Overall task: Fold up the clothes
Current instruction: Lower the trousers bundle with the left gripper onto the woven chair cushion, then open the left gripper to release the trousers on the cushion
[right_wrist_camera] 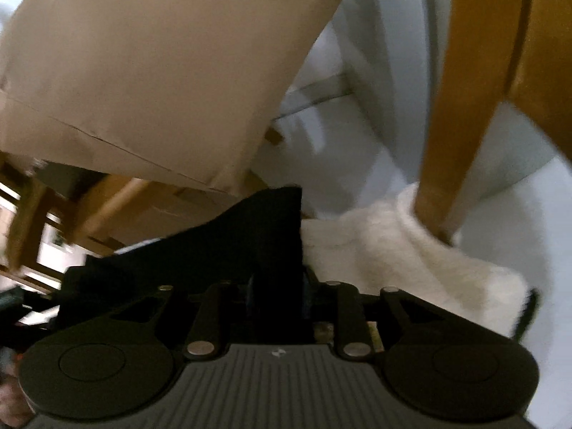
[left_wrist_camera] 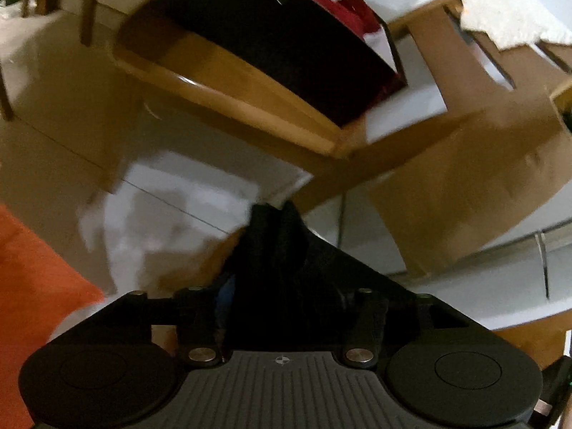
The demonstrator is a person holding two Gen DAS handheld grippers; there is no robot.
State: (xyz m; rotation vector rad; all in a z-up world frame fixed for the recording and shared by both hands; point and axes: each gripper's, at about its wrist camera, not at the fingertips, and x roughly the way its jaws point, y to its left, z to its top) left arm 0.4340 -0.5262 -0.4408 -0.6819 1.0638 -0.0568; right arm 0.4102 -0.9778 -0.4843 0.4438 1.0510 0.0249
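Observation:
A black garment [left_wrist_camera: 286, 250] bunches up between the fingers of my left gripper [left_wrist_camera: 279, 286], which is shut on it and held in the air. In the right wrist view the same black garment [right_wrist_camera: 257, 236] stands up from my right gripper [right_wrist_camera: 277, 293], which is shut on it; the cloth trails to the left. The fingertips of both grippers are hidden by the cloth. Both views are blurred and tilted.
A wooden table [left_wrist_camera: 250, 82] bears a dark open case [left_wrist_camera: 286, 46] with red cloth [left_wrist_camera: 343, 10]. A cardboard box [left_wrist_camera: 482, 178] stands to the right; it fills the upper left of the right wrist view [right_wrist_camera: 161, 71]. White fluffy cloth [right_wrist_camera: 411, 250] lies by a wooden leg [right_wrist_camera: 457, 107]. An orange rug [left_wrist_camera: 32, 279] lies left.

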